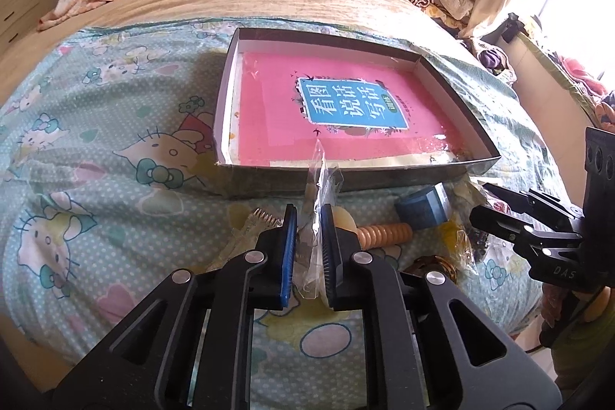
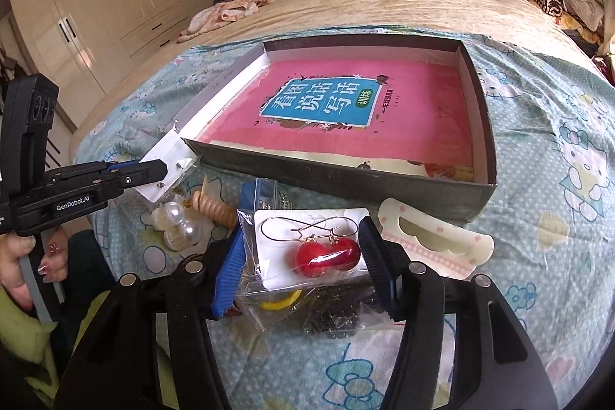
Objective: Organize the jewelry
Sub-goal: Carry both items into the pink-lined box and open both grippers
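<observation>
A small clear packet (image 2: 175,166) was held clamped in the shut left tool (image 1: 309,248), just before the box (image 2: 482,125), which was seen holding no jewelry. The half-open right tool (image 2: 303,258) was set around a red-earring card (image 2: 311,248), contact unclear. Other pieces were left on the bed (image 2: 538,256).

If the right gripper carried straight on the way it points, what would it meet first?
Most likely the carded red earrings lying between the right gripper fingers; beyond them, the tray's near wall. Depth is uncertain.
</observation>
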The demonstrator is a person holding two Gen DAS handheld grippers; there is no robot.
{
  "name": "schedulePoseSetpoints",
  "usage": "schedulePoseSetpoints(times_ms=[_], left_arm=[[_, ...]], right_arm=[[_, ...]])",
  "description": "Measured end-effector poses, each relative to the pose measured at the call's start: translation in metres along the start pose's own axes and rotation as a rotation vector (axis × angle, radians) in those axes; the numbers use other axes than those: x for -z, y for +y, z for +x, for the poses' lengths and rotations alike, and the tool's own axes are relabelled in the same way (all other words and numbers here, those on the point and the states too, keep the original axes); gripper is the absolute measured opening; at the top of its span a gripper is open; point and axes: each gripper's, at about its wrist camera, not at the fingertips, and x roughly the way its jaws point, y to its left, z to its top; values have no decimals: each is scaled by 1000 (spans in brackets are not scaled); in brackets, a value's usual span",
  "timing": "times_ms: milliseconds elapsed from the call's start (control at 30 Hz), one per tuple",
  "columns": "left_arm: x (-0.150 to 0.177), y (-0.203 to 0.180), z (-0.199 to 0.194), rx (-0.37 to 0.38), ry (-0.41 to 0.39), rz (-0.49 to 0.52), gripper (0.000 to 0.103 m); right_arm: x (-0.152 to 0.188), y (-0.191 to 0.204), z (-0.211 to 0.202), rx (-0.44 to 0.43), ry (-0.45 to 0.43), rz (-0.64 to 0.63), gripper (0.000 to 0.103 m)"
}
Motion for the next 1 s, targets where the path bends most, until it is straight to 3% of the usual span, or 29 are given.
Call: schedulePoseSetpoints(times_ms=[467,767,1000], left_arm=[[-39,1,-24,-16,-97,-7,4],[-66,-2,-12,-79,-134,26,4],[-81,-2,16,-118,-118,44,4]], right_arm=[[-30,0,-42,-16,-133,-10,55],[-57,-19,-33,57,-175,-13,55],[-74,-39,-13,114,-170,1,55]])
